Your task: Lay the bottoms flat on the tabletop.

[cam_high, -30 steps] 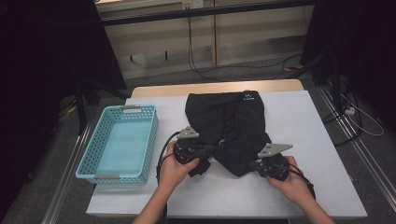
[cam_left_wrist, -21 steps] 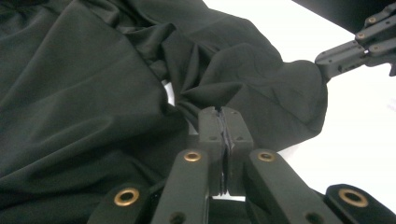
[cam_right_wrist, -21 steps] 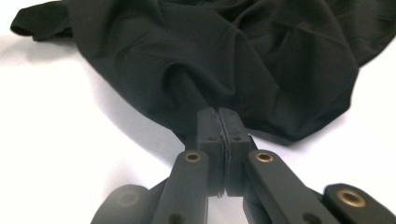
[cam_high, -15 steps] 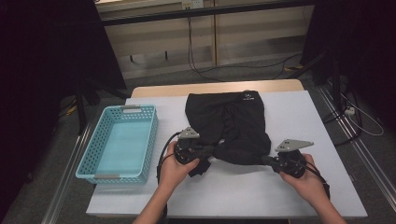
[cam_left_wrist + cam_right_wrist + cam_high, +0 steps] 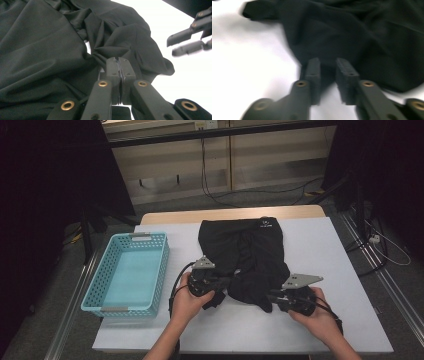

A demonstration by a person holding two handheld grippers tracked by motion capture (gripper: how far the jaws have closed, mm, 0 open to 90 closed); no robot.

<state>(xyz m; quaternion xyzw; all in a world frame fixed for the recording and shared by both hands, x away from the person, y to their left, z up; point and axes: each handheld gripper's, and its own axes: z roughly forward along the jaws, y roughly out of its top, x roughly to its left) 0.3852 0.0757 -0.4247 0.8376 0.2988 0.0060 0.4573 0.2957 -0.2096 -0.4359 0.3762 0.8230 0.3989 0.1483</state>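
2 grippers at black garment [image 5: 245, 255]: left gripper [image 5: 120, 65] jaws pinching fold; right gripper [image 5: 327, 65] jaws just opening, hem between, unpressed.

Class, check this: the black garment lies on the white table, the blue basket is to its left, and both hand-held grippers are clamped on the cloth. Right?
Not quite. The left hand-held gripper is clamped on the black garment, but the right hand-held gripper has just opened, as the right gripper view shows. The blue basket and white table are right.

- One black garment [image 5: 250, 257], in the middle of the desk [image 5: 330, 250].
- One light-blue basket [image 5: 95, 300], on the left.
- Two hand-held grippers: left hand-held gripper [image 5: 226, 284], right hand-held gripper [image 5: 270, 296].
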